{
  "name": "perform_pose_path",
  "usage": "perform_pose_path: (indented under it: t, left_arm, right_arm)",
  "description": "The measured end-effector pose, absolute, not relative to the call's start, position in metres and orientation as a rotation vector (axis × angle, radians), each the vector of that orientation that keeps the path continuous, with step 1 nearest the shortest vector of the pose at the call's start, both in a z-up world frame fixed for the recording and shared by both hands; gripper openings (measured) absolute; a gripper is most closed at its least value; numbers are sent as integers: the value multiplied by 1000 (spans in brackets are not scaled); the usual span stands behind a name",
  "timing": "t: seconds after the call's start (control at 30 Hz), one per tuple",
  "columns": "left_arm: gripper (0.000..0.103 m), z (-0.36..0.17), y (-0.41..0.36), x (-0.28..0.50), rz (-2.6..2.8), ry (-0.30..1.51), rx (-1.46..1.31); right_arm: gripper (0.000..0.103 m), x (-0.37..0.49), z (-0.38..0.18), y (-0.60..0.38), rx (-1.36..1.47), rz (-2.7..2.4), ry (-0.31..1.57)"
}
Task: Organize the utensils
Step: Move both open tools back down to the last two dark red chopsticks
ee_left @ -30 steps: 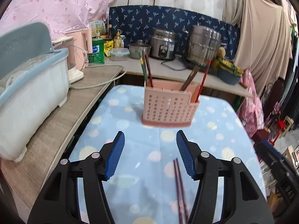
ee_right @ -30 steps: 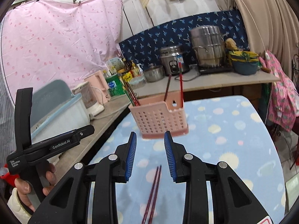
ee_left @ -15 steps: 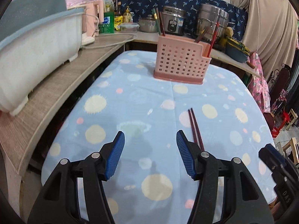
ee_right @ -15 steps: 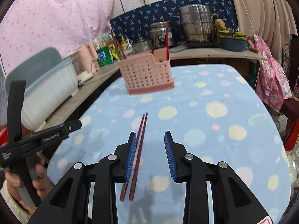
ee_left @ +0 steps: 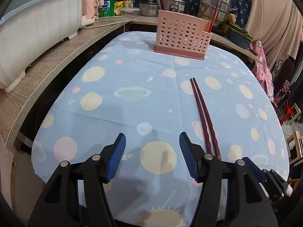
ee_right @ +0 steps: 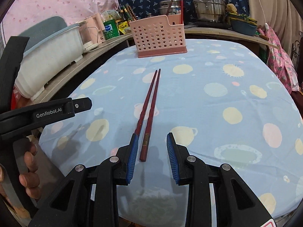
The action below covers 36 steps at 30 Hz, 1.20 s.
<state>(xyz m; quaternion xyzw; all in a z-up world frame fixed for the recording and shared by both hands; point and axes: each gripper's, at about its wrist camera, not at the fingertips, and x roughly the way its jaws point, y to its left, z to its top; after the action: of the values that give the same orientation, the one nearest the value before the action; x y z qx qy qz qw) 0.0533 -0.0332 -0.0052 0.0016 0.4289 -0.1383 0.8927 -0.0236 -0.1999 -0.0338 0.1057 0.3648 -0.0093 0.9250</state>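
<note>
Currently, I read my right gripper (ee_right: 150,147) with its jaws apart and low over the blue patterned tablecloth (ee_right: 217,94); the near end of one of the two dark red chopsticks (ee_right: 149,111) lies between its blue pads (ee_right: 132,157), untouched, while the other passes under the left pad. My left gripper (ee_left: 151,149) also stands apart with only cloth between its fingers, just left of the same pair (ee_left: 203,111). The pink perforated utensil holder (ee_right: 159,37) stands upright at the far edge of the table, well apart from the loose pair, with other chopsticks upright in it.
</note>
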Motion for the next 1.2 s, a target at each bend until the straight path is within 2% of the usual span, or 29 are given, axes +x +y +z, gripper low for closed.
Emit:
perform_pose_path:
  t: [0.3,0.57,0.63,0.83,1.2]
  left_arm:
    - [61,-15,-36,50,-298,916,7]
    - [62,-23,-37,49,-302,934,15]
    - [62,-23,-38,49,-305,938,14]
    - [70,-23,-42,46,-324,937,3]
    - [71,-29,-72,31,-410,968,16]
  right_arm:
    - [29,-19,-45,-191,201,-19,762]
    - [15,-18,-53,-190,196,-29,772]
    - [8,-18,-54,-192,200,-39,772]
    - [7,-22,-54,-204,223,-68,762]
    - [7,-40,-55,-230,287,-113,748]
